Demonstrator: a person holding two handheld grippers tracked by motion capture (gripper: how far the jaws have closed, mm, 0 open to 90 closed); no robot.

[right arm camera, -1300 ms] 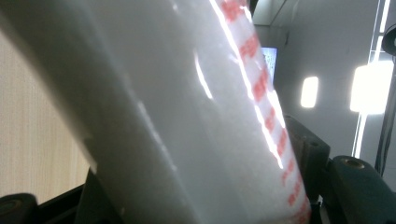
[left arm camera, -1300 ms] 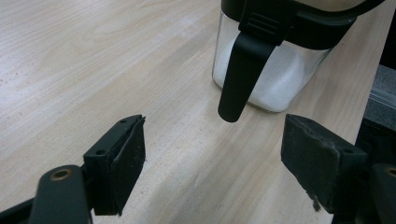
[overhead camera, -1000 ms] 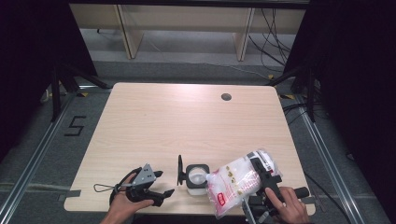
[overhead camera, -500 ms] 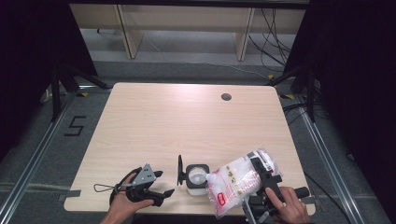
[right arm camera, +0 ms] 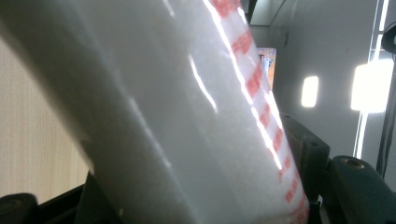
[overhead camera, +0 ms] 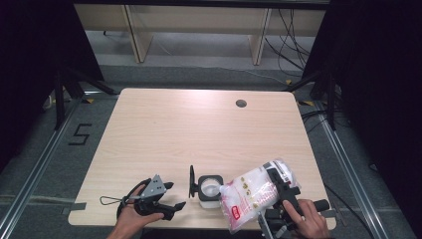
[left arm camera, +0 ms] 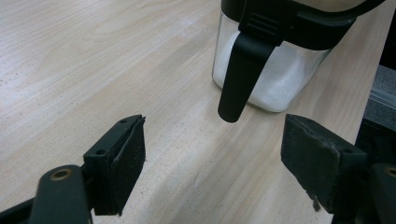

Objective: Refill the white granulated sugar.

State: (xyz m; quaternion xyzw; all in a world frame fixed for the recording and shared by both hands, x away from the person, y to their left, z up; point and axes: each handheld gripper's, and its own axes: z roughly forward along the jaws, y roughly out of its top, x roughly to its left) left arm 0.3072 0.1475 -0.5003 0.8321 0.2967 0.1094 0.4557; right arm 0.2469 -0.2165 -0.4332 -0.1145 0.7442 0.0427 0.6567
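— Bag (overhead camera: 254, 196) of white grains, where? Clamped between right gripper (overhead camera: 278, 191) jaws, tilted over open jar (overhead camera: 209, 188) near table (overhead camera: 199, 129) front edge.
— Left gripper (overhead camera: 166, 196)? Jaws apart, holding nothing, resting just left of jar, beside its flipped-up black lid (overhead camera: 192, 181).

The bench (overhead camera: 199, 129) is evenly lit from above amid dark surroundings; the bag (right arm camera: 187, 116) is blurred, streaked with glare.
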